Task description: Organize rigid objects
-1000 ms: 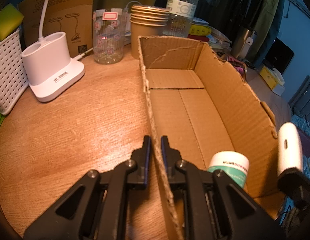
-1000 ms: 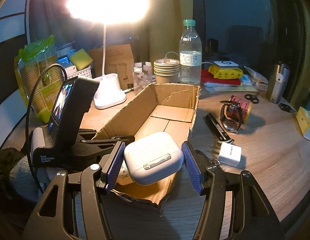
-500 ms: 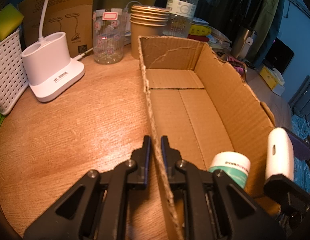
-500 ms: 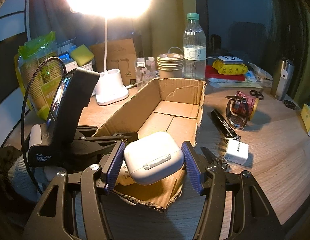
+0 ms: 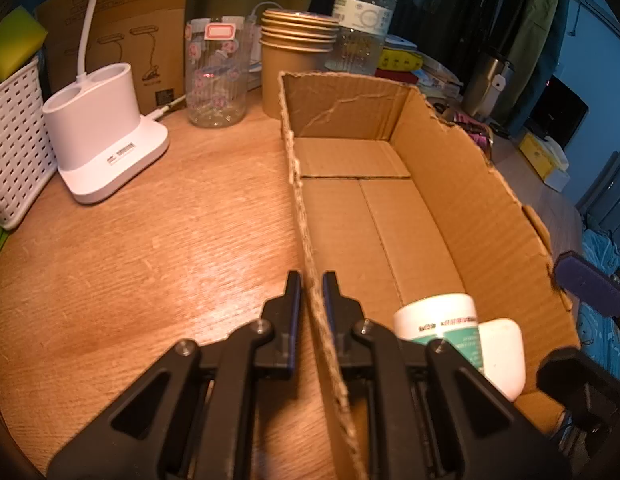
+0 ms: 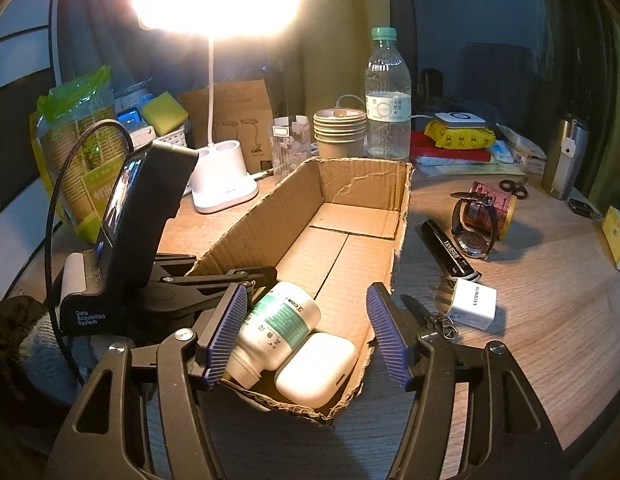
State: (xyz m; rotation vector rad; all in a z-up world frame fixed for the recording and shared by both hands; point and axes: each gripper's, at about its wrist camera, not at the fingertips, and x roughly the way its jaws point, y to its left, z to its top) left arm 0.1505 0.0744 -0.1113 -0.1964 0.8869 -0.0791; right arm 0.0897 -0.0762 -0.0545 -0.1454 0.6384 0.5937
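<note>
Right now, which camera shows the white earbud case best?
The right wrist view: the white earbud case lies whole in the cardboard box. The left wrist view shows only part, behind the bottle.

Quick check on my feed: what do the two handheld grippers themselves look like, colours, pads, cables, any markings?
Both are black plastic with silver pivot screws and triangular cut-outs. The right gripper has ribbed blue-purple pads. The left gripper has thin dark-blue pads, and carries a black housing printed "Data Acquisition System", a small screen and a black cable.
</note>
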